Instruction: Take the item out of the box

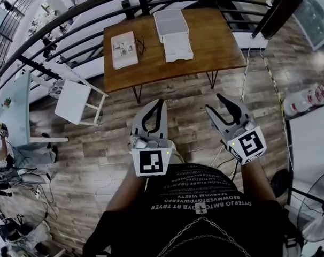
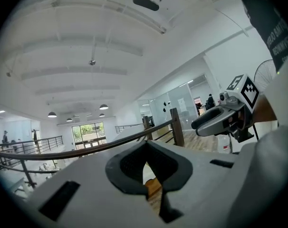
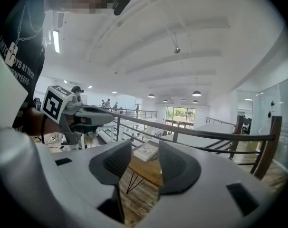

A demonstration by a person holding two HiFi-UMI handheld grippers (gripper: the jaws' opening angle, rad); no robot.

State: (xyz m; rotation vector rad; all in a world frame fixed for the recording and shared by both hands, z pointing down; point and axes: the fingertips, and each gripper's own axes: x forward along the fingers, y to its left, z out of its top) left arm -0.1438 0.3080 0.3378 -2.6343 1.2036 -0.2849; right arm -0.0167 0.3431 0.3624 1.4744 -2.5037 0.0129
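Observation:
A white box (image 1: 170, 24) stands on the brown wooden table (image 1: 205, 52) far ahead, with a white tray-like part (image 1: 178, 50) in front of it. A flat white packet (image 1: 124, 49) lies at the table's left. Both grippers are held close to my chest, well short of the table. My left gripper (image 1: 162, 101) (image 2: 146, 151) is shut, tips touching, with nothing in it. My right gripper (image 1: 215, 104) (image 3: 144, 145) is open and empty; the table (image 3: 151, 171) and the flat packet (image 3: 146, 151) show through its gap.
A black curved railing (image 1: 71, 23) runs behind the table. A white chair (image 1: 74, 100) stands left of the table, a white desk (image 1: 15, 108) further left. A fan (image 1: 318, 218) stands at the lower right. A wood-plank floor (image 1: 189, 116) lies between me and the table.

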